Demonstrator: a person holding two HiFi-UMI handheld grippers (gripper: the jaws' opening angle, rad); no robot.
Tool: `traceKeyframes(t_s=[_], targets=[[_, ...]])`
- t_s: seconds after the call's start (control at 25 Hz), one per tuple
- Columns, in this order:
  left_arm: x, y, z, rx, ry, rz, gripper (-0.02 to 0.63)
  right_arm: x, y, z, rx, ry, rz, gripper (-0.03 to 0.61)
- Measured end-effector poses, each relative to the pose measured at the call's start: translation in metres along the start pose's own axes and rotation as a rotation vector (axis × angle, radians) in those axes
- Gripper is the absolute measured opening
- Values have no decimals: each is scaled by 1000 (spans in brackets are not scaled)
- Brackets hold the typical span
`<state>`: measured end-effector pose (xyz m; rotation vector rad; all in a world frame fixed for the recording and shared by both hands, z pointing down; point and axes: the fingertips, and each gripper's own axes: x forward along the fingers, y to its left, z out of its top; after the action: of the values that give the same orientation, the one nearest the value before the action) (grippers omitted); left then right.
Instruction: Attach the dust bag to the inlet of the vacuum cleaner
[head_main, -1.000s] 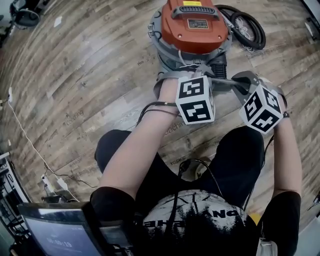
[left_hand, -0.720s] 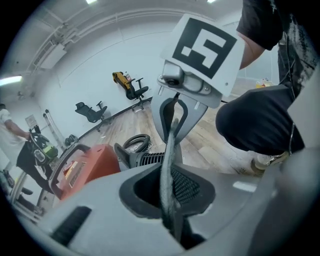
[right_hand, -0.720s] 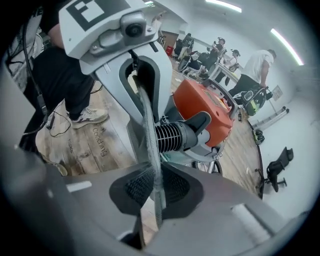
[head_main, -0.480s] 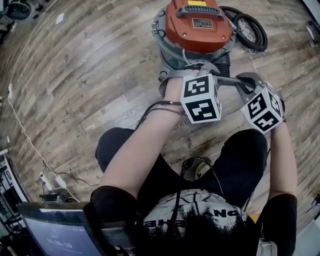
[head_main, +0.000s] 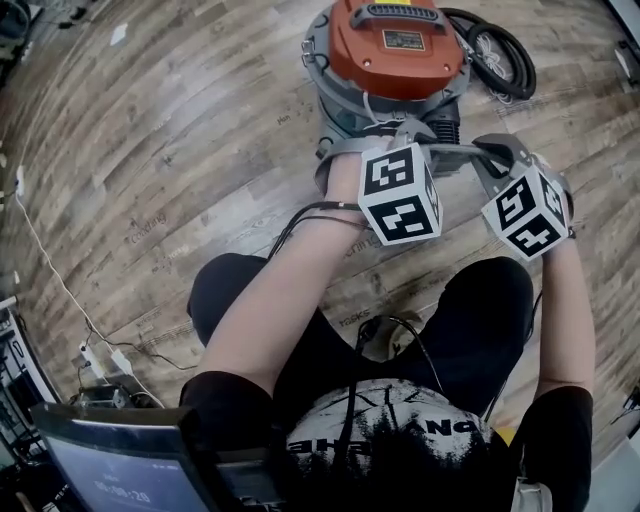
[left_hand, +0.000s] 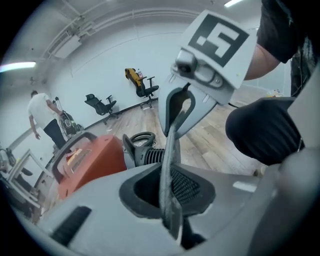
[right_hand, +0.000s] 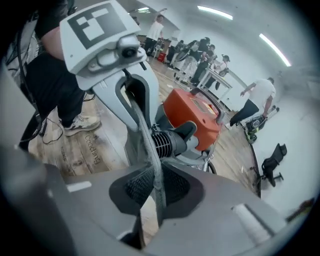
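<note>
The vacuum cleaner (head_main: 395, 45) has an orange top and a grey drum and stands on the wood floor ahead of me. Its black ribbed inlet (head_main: 443, 122) faces me. A thin grey dust bag (head_main: 455, 155), seen edge-on, is stretched between my two grippers right in front of the inlet. My left gripper (head_main: 412, 140) is shut on one end, my right gripper (head_main: 492, 152) on the other. In the left gripper view the bag (left_hand: 170, 150) runs from my jaws up to the right gripper (left_hand: 177, 107). In the right gripper view the bag (right_hand: 145, 137) leads up to the left gripper (right_hand: 132, 95), with the inlet (right_hand: 167, 142) behind it.
A black hose coil (head_main: 495, 60) lies right of the vacuum. A thin cable (head_main: 60, 290) crosses the floor at the left, near a power strip (head_main: 105, 370). A laptop screen (head_main: 120, 470) sits at the bottom left. Office chairs (left_hand: 102, 105) and people (right_hand: 255, 102) stand far off.
Both grippers keep their hold on the bag and stay in front of the inlet. The right gripper has tilted a little; the view has shifted slightly.
</note>
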<state>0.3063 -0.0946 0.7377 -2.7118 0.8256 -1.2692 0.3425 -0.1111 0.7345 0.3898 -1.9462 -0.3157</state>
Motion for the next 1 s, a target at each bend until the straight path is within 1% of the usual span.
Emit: traceKeyframes(t_s=[0.08,0.16,0.2,0.24,0.32,0.4,0.44,0.52,0.6,0.8,0.92,1.0], targets=[[-4,0,12,29,-20,11,39,5,0,-10,40,9,-6,37],[-6,0,20,46,-24,15,40,8,-1,-14,37,22,-5,38],[-6,0,21,38,-26,11,40,7,-2,-13,31,24,-5,40],[-6,1,19,15,-29,1,40,5,-2,-11,25,22,-6,40],[-5,2,11,-65,-29,-33,38,1,-5,-3,5,18,-18,40],[-2,3,-4,-128,1,-59,37,-3,-8,11,-39,20,-40,40],[0,2,-11,-138,23,-64,34,-5,-8,19,-62,18,-51,40],[4,1,-18,-135,50,-63,35,-6,-9,30,-107,20,-72,40],[5,3,-17,-126,47,-58,37,-5,-9,30,-126,25,-82,40],[0,5,8,-88,-35,-20,35,-3,-10,0,-21,25,-65,35],[-3,6,21,-96,-88,-14,37,2,-12,-10,45,19,-54,37],[-4,7,21,-108,-99,-10,37,1,-12,-7,66,2,-50,37]])
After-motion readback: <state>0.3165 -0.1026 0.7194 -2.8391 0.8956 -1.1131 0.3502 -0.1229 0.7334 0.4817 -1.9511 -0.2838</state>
